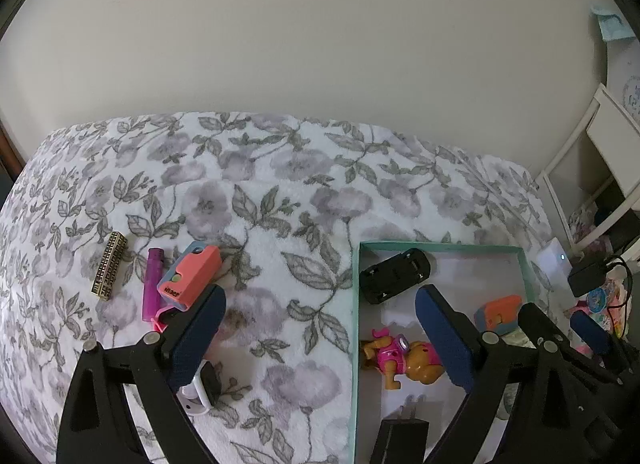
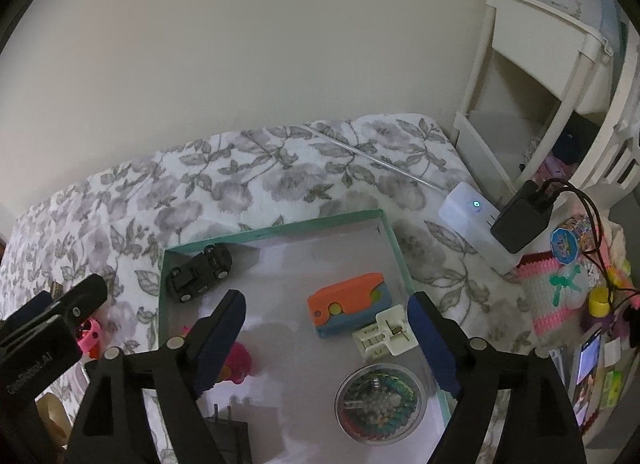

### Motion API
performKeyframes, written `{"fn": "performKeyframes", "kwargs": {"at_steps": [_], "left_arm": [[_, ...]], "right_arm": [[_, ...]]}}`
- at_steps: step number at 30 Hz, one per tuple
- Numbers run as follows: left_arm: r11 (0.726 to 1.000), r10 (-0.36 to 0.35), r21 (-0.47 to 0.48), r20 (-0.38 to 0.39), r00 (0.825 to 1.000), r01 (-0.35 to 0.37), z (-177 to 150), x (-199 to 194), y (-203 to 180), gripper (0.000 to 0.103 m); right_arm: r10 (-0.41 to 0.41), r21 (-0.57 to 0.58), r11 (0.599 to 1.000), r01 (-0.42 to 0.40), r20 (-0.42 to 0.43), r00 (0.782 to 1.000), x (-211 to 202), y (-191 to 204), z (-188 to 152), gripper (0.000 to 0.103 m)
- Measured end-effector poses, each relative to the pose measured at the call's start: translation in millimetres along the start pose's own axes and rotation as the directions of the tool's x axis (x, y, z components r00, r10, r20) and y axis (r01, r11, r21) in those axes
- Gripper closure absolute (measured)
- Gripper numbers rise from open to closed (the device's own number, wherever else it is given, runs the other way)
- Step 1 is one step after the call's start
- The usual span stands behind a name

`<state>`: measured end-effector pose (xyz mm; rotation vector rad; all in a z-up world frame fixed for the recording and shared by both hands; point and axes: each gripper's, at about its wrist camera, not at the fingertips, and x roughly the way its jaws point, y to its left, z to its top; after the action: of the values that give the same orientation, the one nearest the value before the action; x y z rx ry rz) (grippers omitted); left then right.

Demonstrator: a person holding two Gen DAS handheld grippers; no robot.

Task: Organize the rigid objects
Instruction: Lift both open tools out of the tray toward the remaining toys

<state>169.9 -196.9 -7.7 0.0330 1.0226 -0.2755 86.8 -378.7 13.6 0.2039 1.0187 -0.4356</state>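
Observation:
A teal-rimmed box point(image 1: 355, 304) point(image 2: 280, 229) lies on the floral bedspread. In it are a black toy car point(image 1: 394, 275) point(image 2: 199, 272), an orange-and-blue case point(image 2: 347, 304) point(image 1: 498, 314), a pink toy dog point(image 1: 404, 358), a white clip point(image 2: 386, 331), a round clear tub point(image 2: 380, 402) and a black plug point(image 1: 400, 436). Left of the box lie a second orange case point(image 1: 191, 275), a purple tube point(image 1: 152, 284) and a gold patterned bar point(image 1: 109, 270). My left gripper point(image 1: 320, 328) is open, over the box's left edge. My right gripper point(image 2: 326, 336) is open above the box.
A white smartwatch point(image 1: 200, 392) lies under my left finger. A white power strip point(image 2: 476, 219) with a black adapter point(image 2: 520, 219), a knitted pouch point(image 2: 560, 288) and clutter sit right of the box. A white shelf point(image 2: 532, 103) stands by the wall.

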Motion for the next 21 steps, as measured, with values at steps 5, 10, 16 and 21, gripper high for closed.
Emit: {"fn": "performKeyframes", "kwargs": {"at_steps": [5,10,16,21], "left_arm": [[0.999,0.034,-0.007,0.004,0.999,-0.034,-2,3,3,0.007],[0.999,0.050,-0.012,0.011,0.999,-0.050,-3,6,7,0.006],[0.998,0.061,-0.019,0.005,0.998,-0.061,-4,10,9,0.006],[0.998,0.059,-0.023,0.011,0.998,-0.059,-4,8,10,0.006]], "right_arm": [[-0.017,-0.018,1.000,0.017,0.004,1.000,3,3,-1,0.000],[-0.019,-0.010,1.000,0.019,-0.011,1.000,9,2,-2,0.000],[-0.026,-0.012,1.000,0.026,-0.024,0.999,13,2,-4,0.000],[-0.026,-0.019,0.999,0.026,-0.025,0.999,14,4,-4,0.000]]}}
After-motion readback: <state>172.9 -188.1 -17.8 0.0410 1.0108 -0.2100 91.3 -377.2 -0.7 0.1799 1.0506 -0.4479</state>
